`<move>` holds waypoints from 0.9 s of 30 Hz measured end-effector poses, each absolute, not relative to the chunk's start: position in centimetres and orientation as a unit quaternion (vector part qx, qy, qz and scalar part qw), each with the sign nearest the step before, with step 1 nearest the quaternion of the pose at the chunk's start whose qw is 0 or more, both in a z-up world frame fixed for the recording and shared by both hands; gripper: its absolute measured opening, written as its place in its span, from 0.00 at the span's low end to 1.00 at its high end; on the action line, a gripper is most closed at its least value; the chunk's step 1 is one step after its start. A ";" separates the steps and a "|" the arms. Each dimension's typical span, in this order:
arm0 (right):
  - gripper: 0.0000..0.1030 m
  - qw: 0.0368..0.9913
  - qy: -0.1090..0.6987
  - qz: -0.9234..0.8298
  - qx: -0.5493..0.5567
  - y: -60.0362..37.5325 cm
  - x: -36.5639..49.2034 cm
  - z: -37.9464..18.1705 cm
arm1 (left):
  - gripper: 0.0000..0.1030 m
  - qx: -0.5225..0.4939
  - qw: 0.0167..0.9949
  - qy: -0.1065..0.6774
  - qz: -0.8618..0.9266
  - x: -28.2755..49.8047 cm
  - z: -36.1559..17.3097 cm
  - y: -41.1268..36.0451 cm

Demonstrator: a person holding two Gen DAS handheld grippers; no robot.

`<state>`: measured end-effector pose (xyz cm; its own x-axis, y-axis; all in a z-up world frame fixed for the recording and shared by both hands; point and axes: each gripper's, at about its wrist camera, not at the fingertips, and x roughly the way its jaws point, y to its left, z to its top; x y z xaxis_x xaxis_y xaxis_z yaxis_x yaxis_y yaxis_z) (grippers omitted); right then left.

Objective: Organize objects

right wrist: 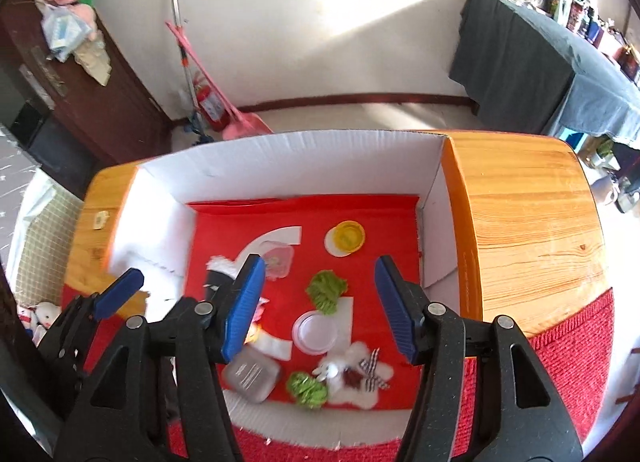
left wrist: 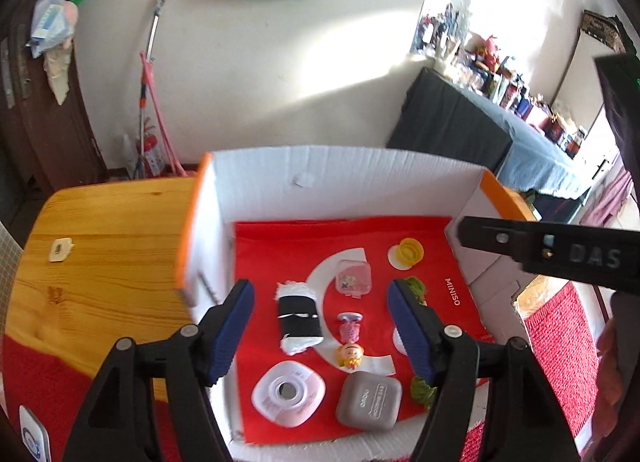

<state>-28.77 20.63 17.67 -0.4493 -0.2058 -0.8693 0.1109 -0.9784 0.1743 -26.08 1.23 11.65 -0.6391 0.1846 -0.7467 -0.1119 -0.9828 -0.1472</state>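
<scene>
Below left gripper [left wrist: 320, 326], apart: black roll [left wrist: 299, 316], inside box [left wrist: 304, 178].

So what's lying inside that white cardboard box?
The white cardboard box holds a red bag as liner, with a yellow cup, grey case, green tufts and small toys on it. The box floor beneath is covered.

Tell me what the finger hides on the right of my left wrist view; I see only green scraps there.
Observer: A round white lid lies between the farther green leafy piece and the nearer green leafy piece.
Operator: Anything else down there?
Observer: A white fluffy toy with a checked bow, right beside the nearer green leafy piece.
Operator: Is the right gripper holding something?
Observer: No, the right gripper is open, with nothing between its pads.
</scene>
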 end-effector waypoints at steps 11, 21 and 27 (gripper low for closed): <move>0.74 0.133 -0.052 -0.900 0.412 22.9 -21.4 19.2 | 0.87 -0.339 0.049 -0.052 0.938 -21.3 12.7 -1.7; 0.76 0.112 -0.014 -0.937 0.331 23.7 -17.1 13.3 | 0.99 -0.307 0.026 -0.071 0.949 -18.3 9.6 -2.3; 0.77 0.111 0.025 -0.950 0.290 22.1 -16.0 11.0 | 1.00 -0.284 0.007 -0.039 0.958 -17.6 7.7 -0.9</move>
<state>-16.01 22.13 10.97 -0.8068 -0.1964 -0.5573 0.2258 -0.9740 0.0164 -17.58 -0.88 7.74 -0.8390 0.0347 -0.5430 0.0092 -0.9969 -0.0778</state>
